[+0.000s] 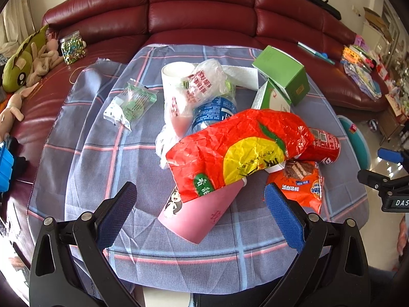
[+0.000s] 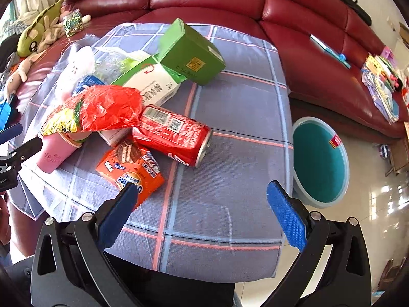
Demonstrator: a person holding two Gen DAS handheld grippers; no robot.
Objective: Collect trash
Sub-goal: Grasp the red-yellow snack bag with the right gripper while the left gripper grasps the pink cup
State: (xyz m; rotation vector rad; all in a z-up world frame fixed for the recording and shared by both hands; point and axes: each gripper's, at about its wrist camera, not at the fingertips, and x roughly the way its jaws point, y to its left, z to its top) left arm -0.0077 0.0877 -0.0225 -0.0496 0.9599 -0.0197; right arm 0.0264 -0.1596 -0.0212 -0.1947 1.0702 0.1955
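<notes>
Trash lies heaped on a plaid cloth (image 1: 84, 138). A crumpled red and yellow bag (image 1: 237, 151) covers a pink paper cup (image 1: 199, 212) on its side. Around them are a red can (image 2: 176, 134), an orange wafer wrapper (image 2: 130, 167), a green box (image 2: 189, 53), a white and green carton (image 2: 150, 84), a blue-labelled bottle (image 1: 214, 112), a white cup (image 1: 176, 76) in a plastic bag and a green snack packet (image 1: 130, 102). My left gripper (image 1: 200, 192) is open just before the pink cup. My right gripper (image 2: 202, 192) is open over bare cloth near the can.
A teal bin (image 2: 319, 158) stands on the tiled floor right of the table. A red leather sofa (image 1: 199, 7) curves behind, with plush toys (image 1: 23, 61) and a glitter jar (image 1: 72, 47) at left, books and papers (image 2: 381, 81) at right.
</notes>
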